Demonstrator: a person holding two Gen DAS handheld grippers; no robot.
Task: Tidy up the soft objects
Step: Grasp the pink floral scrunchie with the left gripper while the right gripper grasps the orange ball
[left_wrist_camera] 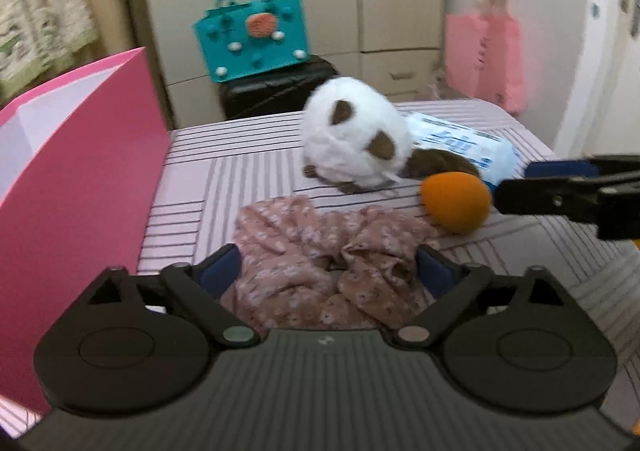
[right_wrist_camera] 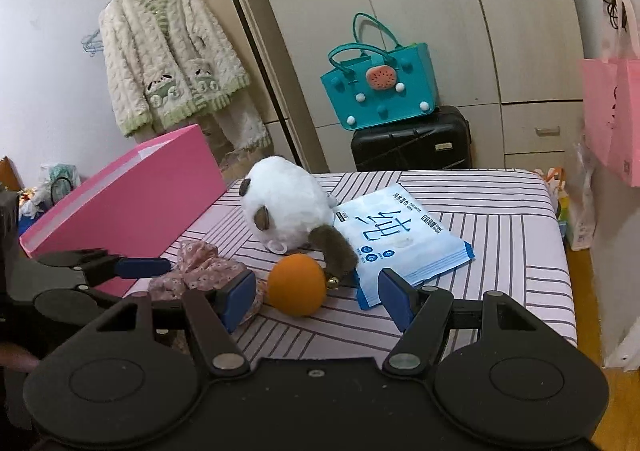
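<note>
A crumpled pink floral cloth (left_wrist_camera: 320, 271) lies on the striped table cover, between the blue pads of my left gripper (left_wrist_camera: 328, 269). That gripper is open wide and straddles the cloth without pressing it. An orange ball (right_wrist_camera: 296, 285) rests just right of the cloth (right_wrist_camera: 192, 271). My right gripper (right_wrist_camera: 316, 301) is open around the ball, with both pads clear of it. Behind the ball lies a white plush toy with brown patches (right_wrist_camera: 288, 215). In the left wrist view the right gripper (left_wrist_camera: 516, 181) reaches in from the right, beside the ball (left_wrist_camera: 456, 201) and the plush (left_wrist_camera: 356, 147).
A blue wet-wipes pack (right_wrist_camera: 396, 239) lies right of the plush. An open pink box (right_wrist_camera: 132, 195) stands along the table's left edge. Beyond the table (right_wrist_camera: 500, 251), a teal bag (right_wrist_camera: 380, 87) sits on a black suitcase (right_wrist_camera: 412, 143). A pink bag (right_wrist_camera: 616, 119) hangs at right.
</note>
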